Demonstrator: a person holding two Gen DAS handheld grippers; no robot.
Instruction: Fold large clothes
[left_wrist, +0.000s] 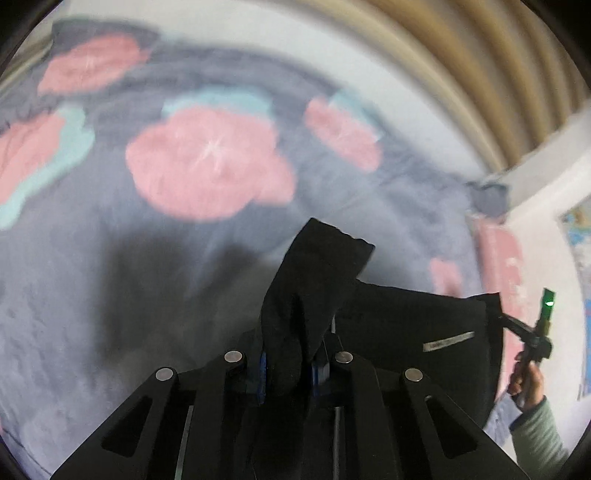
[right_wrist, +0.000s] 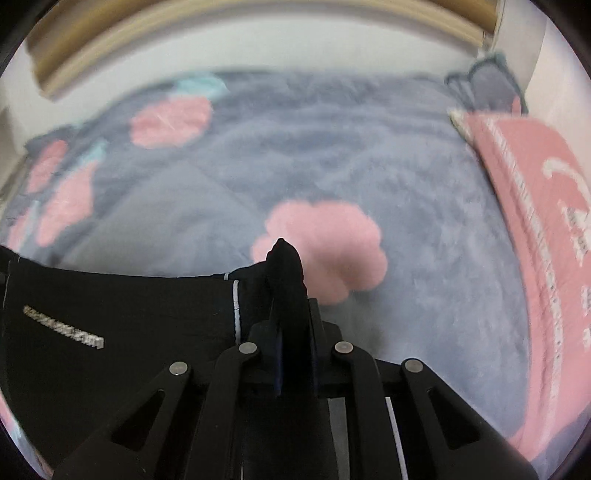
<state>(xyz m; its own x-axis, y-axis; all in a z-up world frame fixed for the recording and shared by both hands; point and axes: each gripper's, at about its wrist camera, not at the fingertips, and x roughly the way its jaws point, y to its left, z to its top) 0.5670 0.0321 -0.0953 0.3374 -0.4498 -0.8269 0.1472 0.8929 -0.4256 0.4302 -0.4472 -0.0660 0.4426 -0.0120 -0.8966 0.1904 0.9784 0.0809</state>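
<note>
While the left wrist view looks down over a bed covered by a grey plush blanket with pink flowers (left_wrist: 207, 162), the left claw (left_wrist: 288, 373) is clamped shut on a bunched corner of the black fabric garment (left_wrist: 406, 332), which sticks up between its fingers and stretches away to the right, where a hand in a striped sleeve (left_wrist: 528, 380) holds the other tool at the far edge. From here, I judge the main risk is the thick wad of cloth slipping out of the narrow pinch if the two hands pull apart too hard, or the span sagging and creasing if they drift together. In the right wrist view, the right claw (right_wrist: 293, 332) is likewise closed tight on a peak of the same black garment (right_wrist: 129, 314), which runs off to the left as a taut dark sheet above the blanket (right_wrist: 332, 155); a pink folded cloth with white lettering (right_wrist: 535, 229) lies on the bed at the right. The garment looks soft, matte and heavy, with a small silvery printed label and a thin white line of trim near the held corner, and it hangs between both claws over the near part of the bed.
</note>
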